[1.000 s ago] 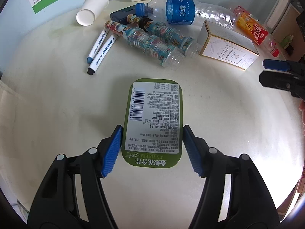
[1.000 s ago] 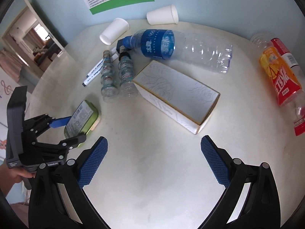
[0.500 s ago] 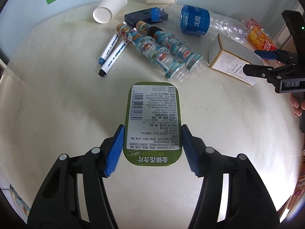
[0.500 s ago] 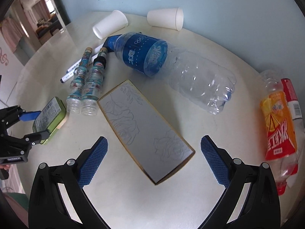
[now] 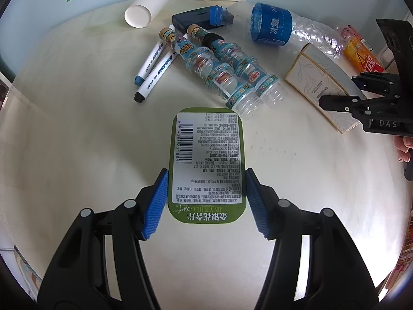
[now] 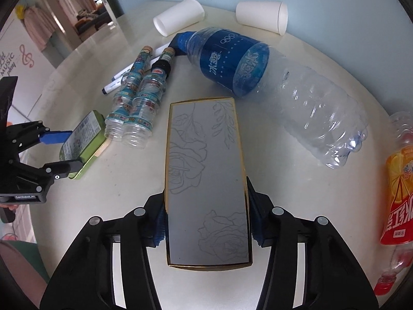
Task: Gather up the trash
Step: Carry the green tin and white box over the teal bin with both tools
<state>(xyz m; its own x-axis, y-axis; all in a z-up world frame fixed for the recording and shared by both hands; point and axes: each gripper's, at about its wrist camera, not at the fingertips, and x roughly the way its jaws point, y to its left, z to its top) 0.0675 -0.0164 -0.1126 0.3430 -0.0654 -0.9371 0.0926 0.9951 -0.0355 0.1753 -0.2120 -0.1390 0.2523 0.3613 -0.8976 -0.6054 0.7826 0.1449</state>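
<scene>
Gripping the tin [image 5: 206, 160] near the table's [image 5: 77, 142] front edge, left gripper [image 5: 206, 201] – and right gripper [image 6: 206, 219] clamping the box [image 6: 206, 180] mid-table – leave bottles [image 6: 258, 77], cups [image 6: 260, 18] uncollected.

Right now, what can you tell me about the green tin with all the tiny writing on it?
The green tin is a flat box with rounded corners, and it looks like metal. A white label with a barcode and small printed text covers the side facing up. It lies flat, close to the table. The left gripper has its blue pads against the tin's two long sides. Its far end sits near the open mouths of two small plastic bottles; I cannot tell whether they touch.
</scene>
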